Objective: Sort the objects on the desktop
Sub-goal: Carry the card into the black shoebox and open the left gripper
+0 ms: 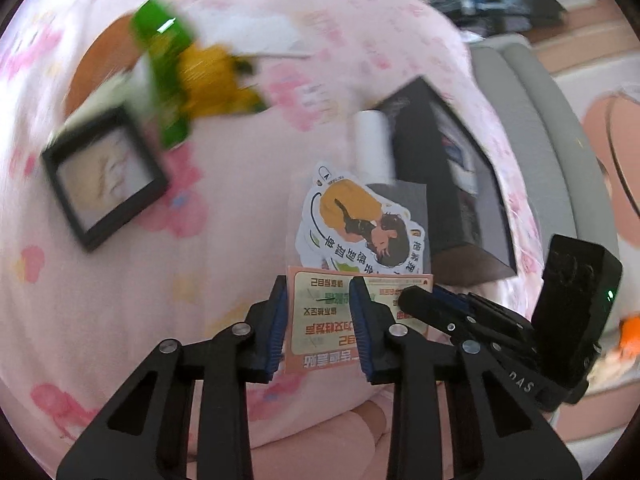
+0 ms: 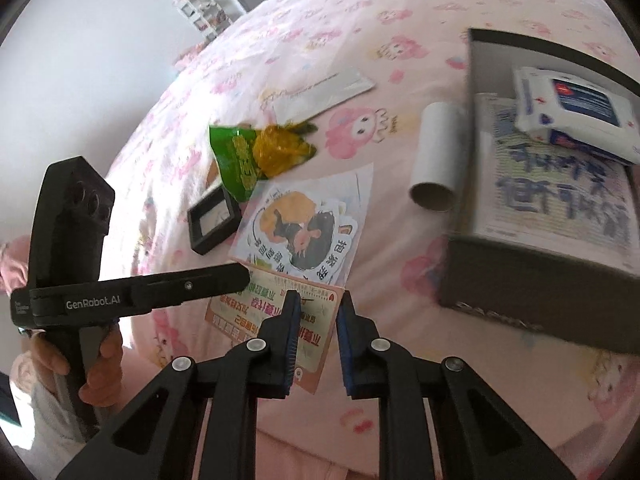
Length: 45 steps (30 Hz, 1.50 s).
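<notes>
A clear sticker pack with an orange header card (image 1: pixel 324 316) (image 2: pixel 280 320) and a cartoon sticker (image 1: pixel 352 224) (image 2: pixel 304 224) lies at the near edge of a pink flowered cloth. My left gripper (image 1: pixel 318 312) is open with its jaws either side of the header card. My right gripper (image 2: pixel 318 320) is open over the card's right corner; it also shows in the left wrist view (image 1: pixel 460 312). The left gripper shows in the right wrist view (image 2: pixel 240 276), its tips on the pack.
A dark open box (image 2: pixel 520 276) (image 1: pixel 472 248) holding a printed sheet and tissue packs stands right. A white cardboard tube (image 2: pixel 438 160) (image 1: pixel 374 144) lies beside it. A black framed picture (image 2: pixel 214 220) (image 1: pixel 104 184), green and yellow wrappers (image 2: pixel 260 156) (image 1: pixel 192 76) and a white card (image 2: pixel 324 96) lie further back.
</notes>
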Each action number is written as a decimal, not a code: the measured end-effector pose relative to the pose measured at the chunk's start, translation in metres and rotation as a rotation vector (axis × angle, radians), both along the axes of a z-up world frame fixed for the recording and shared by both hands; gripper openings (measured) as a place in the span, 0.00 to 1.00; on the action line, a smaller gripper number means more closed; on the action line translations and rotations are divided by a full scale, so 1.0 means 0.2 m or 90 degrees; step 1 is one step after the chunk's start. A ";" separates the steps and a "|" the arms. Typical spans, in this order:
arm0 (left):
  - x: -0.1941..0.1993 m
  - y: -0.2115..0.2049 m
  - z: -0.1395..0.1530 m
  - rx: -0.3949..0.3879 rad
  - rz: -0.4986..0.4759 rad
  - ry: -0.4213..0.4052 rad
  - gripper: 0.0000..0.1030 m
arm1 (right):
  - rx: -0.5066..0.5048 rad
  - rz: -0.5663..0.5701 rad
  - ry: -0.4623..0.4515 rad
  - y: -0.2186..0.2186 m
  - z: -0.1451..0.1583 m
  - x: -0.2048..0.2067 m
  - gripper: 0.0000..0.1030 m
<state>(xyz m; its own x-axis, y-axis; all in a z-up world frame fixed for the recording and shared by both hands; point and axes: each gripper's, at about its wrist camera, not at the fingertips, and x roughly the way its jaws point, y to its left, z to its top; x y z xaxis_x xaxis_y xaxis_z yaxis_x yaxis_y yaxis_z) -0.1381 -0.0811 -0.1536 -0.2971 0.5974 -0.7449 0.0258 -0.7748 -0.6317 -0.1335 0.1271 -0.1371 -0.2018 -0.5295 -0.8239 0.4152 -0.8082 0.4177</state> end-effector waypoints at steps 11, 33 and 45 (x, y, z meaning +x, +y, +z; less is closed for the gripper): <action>-0.29 0.49 0.31 -0.002 -0.073 0.099 0.28 | -0.034 -0.102 0.102 0.44 0.42 -0.23 0.15; -0.55 1.05 0.14 -0.218 -0.137 0.057 0.33 | 0.013 -0.198 -0.033 0.75 0.09 -0.57 0.17; -0.49 1.14 0.14 -0.280 -0.148 0.054 0.47 | 0.034 -0.227 -0.035 0.81 0.05 -0.58 0.18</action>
